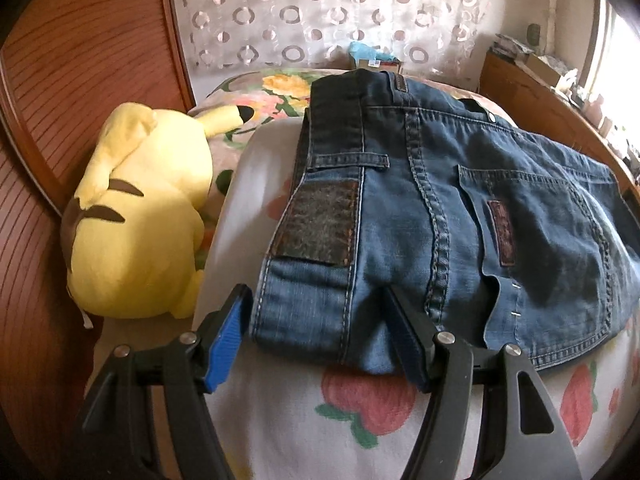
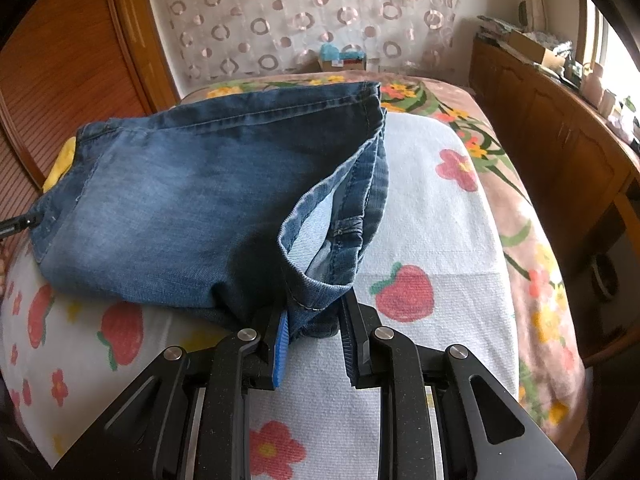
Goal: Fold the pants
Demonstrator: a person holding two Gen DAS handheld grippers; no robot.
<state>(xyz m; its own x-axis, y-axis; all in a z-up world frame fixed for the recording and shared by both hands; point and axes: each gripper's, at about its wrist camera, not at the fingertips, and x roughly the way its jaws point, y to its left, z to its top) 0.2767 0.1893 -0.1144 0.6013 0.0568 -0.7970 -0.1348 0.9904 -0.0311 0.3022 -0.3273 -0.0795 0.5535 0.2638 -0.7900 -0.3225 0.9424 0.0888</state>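
Two-layer folded jeans (image 1: 440, 208), faded denim.

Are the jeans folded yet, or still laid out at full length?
Folded. The jeans lie as a short stack on the strawberry sheet, hem ends layered beside the right gripper, which pinches them.

Your left wrist camera looks forward and down along the left gripper (image 1: 320, 332), close over the waistband end of the folded blue denim pants (image 1: 440, 208), with the yellow plush toy (image 1: 140, 216) off to its left. Your right wrist camera looks down along the right gripper (image 2: 314, 340), close at the hem end. Both views share the pants, the white strawberry-print cloth (image 2: 432, 224) beneath and the circle-patterned curtain (image 1: 320, 12) ahead.
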